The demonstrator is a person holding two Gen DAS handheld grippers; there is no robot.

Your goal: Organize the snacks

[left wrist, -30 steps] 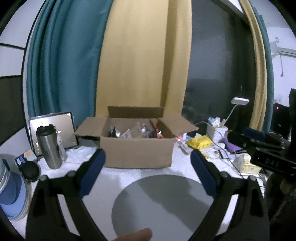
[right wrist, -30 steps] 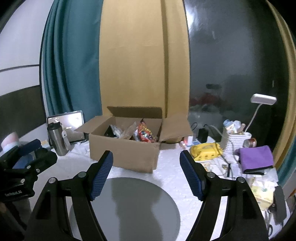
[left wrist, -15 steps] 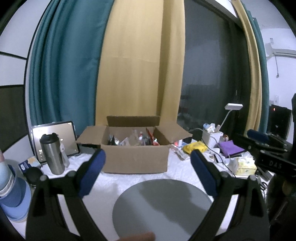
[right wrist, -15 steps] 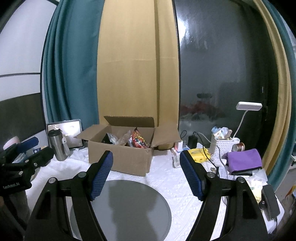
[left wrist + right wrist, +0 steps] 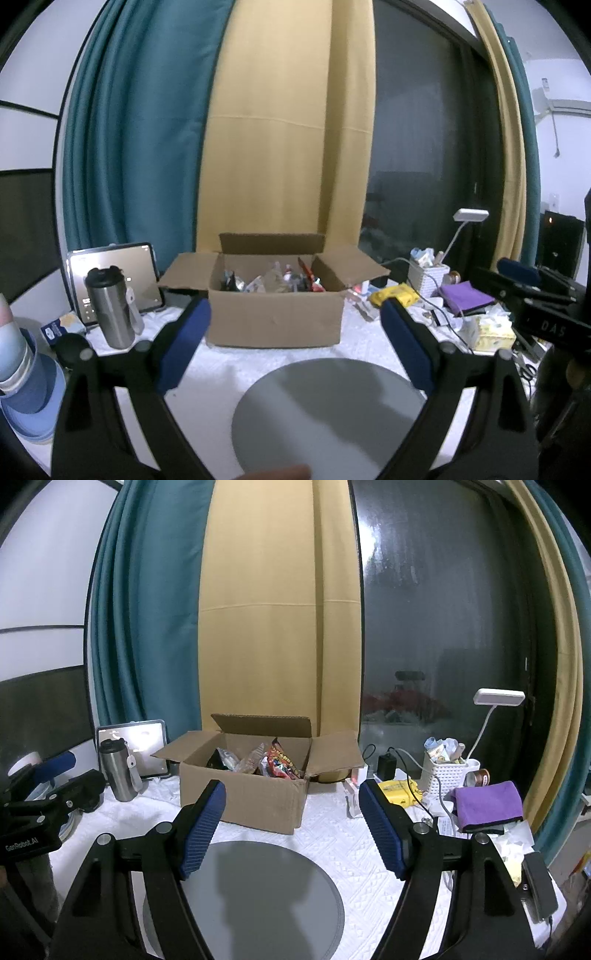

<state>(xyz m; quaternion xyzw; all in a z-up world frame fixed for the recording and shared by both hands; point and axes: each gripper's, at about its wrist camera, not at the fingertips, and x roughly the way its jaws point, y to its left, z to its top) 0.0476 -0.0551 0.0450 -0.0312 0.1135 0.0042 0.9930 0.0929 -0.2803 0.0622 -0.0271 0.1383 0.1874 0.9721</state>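
Both views have pulled back and risen slightly — the open brown cardboard box of snack packets (image 5: 255, 775) now sits smaller, straight ahead on the white-clothed table (image 5: 332, 845). Left hand-held gripper (image 5: 295, 328) and right hand-held gripper (image 5: 291, 812) gape empty — roughly equally distant.

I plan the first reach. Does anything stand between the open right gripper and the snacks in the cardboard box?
Only the box's own near wall. The right gripper is open and empty; bare tablecloth and the grey mat lie before the cardboard box. The snacks sit inside, reachable over the rim.
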